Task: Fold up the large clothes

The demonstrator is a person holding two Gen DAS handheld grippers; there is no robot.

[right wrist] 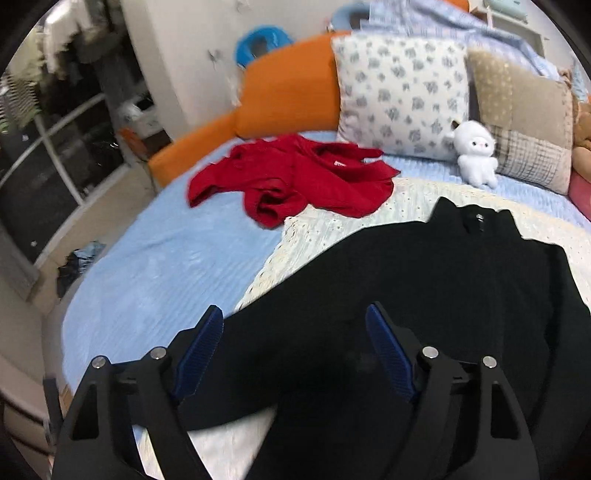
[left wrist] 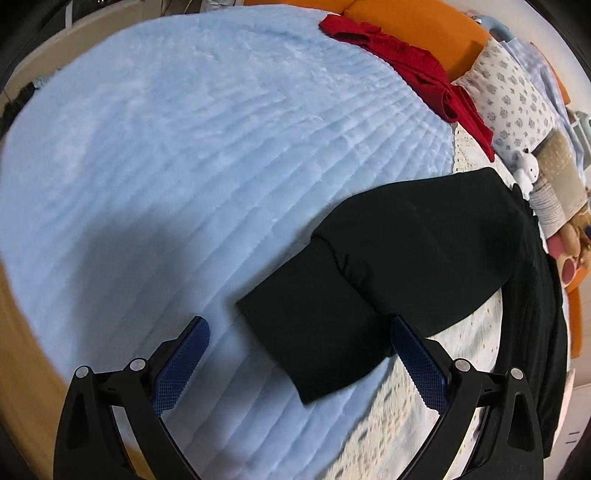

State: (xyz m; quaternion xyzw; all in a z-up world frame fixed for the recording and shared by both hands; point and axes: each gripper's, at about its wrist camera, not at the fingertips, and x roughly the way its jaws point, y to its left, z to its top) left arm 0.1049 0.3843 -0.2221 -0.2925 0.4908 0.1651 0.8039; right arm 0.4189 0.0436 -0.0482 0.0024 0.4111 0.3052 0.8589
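Both tools hang open and empty: the left tool [left wrist: 299, 354] brackets the sleeve cuff [left wrist: 314, 343] of the black garment [right wrist: 424, 280], probably to fold it inward. That garment lies spread flat on the bed [left wrist: 166, 147]; the right tool [right wrist: 295, 343] hovers over its body.

Your left gripper [left wrist: 299, 334] points down at the bed [left wrist: 166, 155], its jaws wide apart with nothing gripped. The cuff end of the black garment's sleeve [left wrist: 314, 332] lies between them on the light blue blanket, and the black garment [left wrist: 424, 240] runs off to the right. Farther back, a crumpled red garment [left wrist: 410, 62] lies beside an orange bolster [left wrist: 417, 22] and a flowered pillow [left wrist: 513, 96].
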